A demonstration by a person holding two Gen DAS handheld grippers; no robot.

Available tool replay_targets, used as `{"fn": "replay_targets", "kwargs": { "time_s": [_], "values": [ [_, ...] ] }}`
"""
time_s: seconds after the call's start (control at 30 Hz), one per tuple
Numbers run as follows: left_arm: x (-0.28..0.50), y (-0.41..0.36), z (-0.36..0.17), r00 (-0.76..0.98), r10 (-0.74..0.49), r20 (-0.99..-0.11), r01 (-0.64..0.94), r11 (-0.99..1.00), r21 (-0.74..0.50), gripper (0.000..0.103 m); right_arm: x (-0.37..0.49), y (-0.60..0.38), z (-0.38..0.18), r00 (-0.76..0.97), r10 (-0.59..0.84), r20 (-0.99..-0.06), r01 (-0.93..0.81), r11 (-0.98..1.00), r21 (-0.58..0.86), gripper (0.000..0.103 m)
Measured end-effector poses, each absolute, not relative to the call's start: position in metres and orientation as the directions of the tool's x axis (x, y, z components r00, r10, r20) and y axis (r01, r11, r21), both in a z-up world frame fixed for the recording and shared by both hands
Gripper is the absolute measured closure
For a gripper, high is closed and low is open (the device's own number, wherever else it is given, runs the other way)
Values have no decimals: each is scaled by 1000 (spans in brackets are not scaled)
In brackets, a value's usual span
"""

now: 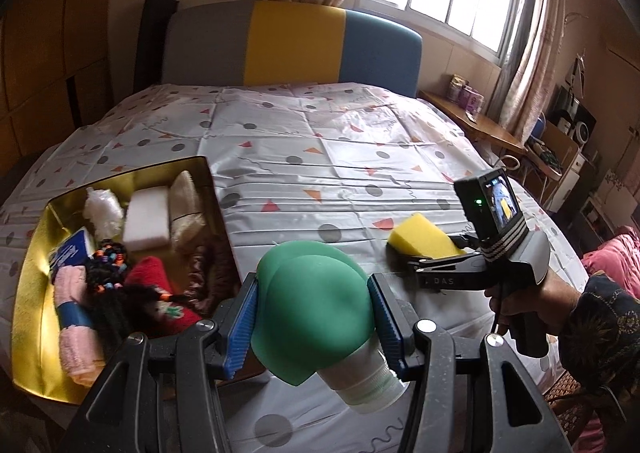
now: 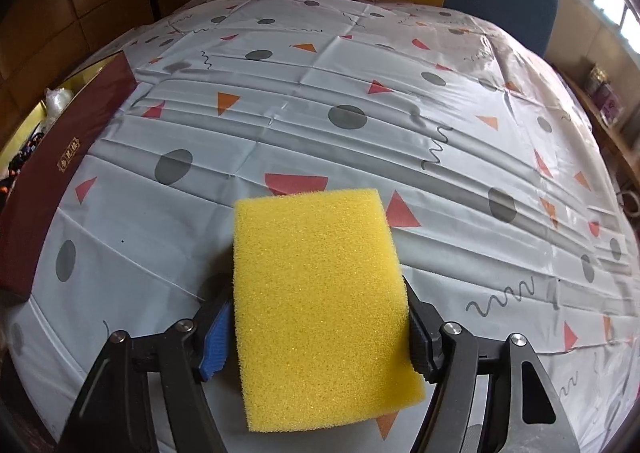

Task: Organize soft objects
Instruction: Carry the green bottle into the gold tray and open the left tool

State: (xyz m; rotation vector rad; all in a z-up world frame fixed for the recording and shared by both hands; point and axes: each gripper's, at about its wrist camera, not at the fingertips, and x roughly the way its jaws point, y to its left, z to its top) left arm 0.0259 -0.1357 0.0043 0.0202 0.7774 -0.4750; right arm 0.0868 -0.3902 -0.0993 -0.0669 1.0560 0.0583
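Observation:
My left gripper (image 1: 312, 293) is shut on a green soft squeeze bottle (image 1: 316, 301) with a clear screw cap, held above the bed just right of the gold box (image 1: 28, 293). The box holds several soft items: a white sponge (image 1: 146, 223), a pink towel roll (image 1: 76, 329), a red cloth (image 1: 154, 273) and a beaded black piece (image 1: 106, 273). A yellow sponge (image 2: 320, 305) lies on the bed cover between the fingers of my right gripper (image 2: 320, 301), whose pads touch both of its long sides. The left wrist view shows that gripper (image 1: 400, 257) at the yellow sponge (image 1: 420, 239).
The bed cover (image 2: 360, 113) is white plastic with grey dots and triangles. The box's dark red outer wall (image 2: 60, 157) stands at the left. A grey, yellow and blue headboard (image 1: 296, 45) is at the back, a wooden side table (image 1: 480, 121) and cluttered shelves at the right.

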Motion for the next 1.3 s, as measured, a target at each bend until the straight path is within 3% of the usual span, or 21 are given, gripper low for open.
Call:
{"fn": "replay_targets", "kwargs": {
  "time_s": [0.33,0.57,0.7,0.97,1.07,1.2,1.3],
  "values": [
    [27,-68,20,640,-379,-668,309,923,-227,49,85,-391,-100,490,23,-871,-73,997,-15,31],
    [34,28,27,714,-241,-657,90,963,-254,49,85,-391,-100,494,19,-869,-78,997,-23,31],
    [36,84,13,713,-144,-686,-61,963,-264,49,85,-390,-100,495,18,-869,-82,996,-26,31],
    [49,121,-17,652,-148,-743,-177,924,-339,49,86,-390,-100,494,12,-869,-87,996,-35,31],
    [62,112,-22,630,-124,-766,-164,944,-287,49,86,-390,-100,494,11,-869,-87,996,-37,31],
    [81,90,-34,599,-39,-800,-102,987,-124,48,86,-390,-100,494,10,-869,-88,995,-38,31],
    [92,86,-44,579,-32,-814,-80,992,-96,47,86,-391,-100,494,13,-869,-89,995,-36,31]
  ]
}}
